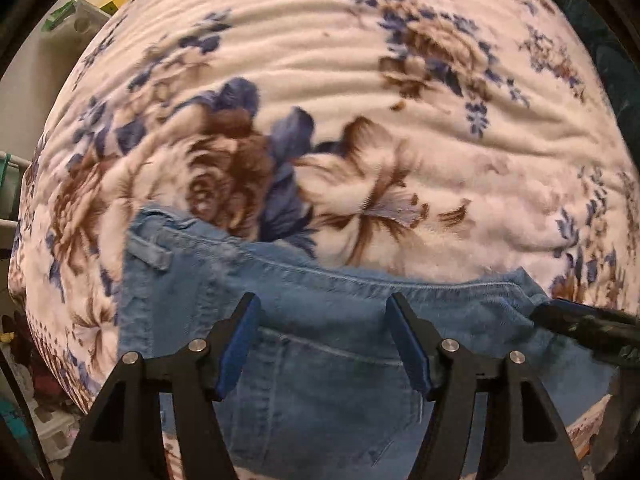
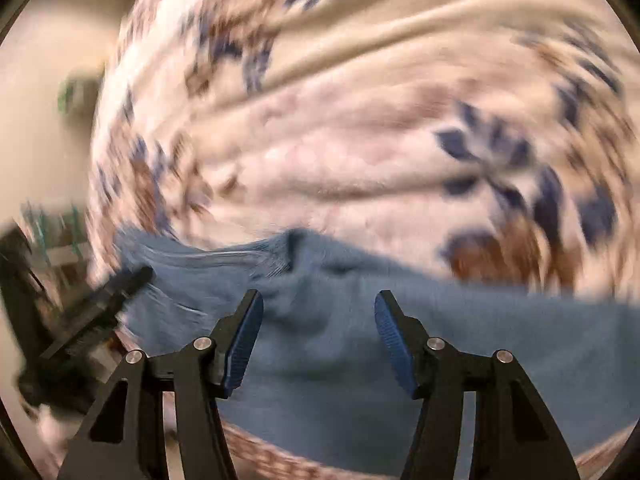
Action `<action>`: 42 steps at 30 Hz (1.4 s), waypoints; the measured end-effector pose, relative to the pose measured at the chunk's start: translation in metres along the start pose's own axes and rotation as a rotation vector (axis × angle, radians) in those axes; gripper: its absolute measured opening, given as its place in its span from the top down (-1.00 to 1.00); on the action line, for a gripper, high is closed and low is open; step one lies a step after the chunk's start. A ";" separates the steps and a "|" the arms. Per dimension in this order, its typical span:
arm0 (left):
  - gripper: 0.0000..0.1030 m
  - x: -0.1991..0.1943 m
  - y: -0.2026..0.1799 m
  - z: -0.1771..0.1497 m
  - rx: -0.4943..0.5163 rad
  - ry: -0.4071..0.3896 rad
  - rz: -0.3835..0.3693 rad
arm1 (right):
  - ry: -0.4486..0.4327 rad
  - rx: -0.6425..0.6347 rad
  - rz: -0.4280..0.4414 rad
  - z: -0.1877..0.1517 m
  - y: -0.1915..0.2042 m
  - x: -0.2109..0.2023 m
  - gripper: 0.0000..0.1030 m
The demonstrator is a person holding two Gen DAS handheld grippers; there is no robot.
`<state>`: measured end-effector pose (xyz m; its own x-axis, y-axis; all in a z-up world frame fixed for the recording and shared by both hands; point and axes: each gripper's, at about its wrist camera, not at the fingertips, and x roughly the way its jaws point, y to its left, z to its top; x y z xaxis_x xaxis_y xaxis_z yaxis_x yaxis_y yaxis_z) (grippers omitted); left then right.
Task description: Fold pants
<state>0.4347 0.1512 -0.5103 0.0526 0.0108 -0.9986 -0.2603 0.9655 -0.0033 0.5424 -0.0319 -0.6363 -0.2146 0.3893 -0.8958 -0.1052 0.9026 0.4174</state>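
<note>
Jaws apart and empty on both left gripper and right gripper, just above blue jeans spread on the flowered blanket, waistband edge toward open blanket beyond, near hems cut off, right view blurred, bins past the far-left edge.

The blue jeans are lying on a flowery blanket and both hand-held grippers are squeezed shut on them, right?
Not quite. The blue jeans do lie on the flowery blanket, but neither gripper is squeezing them. In the left wrist view the left hand-held gripper has its jaws apart with nothing pinched, and the right wrist view shows the right hand-held gripper open above the denim too.
</note>
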 end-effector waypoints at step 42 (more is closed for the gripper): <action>-0.22 0.026 0.046 -0.026 -0.376 0.164 -0.033 | 0.448 -0.183 0.579 0.032 -0.037 0.082 0.04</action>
<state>0.3992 0.1896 -0.5377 -0.0796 -0.0892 -0.9928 -0.5966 0.8022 -0.0242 0.5594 -0.0277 -0.7302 -0.6547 0.6451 -0.3939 -0.0067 0.5162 0.8565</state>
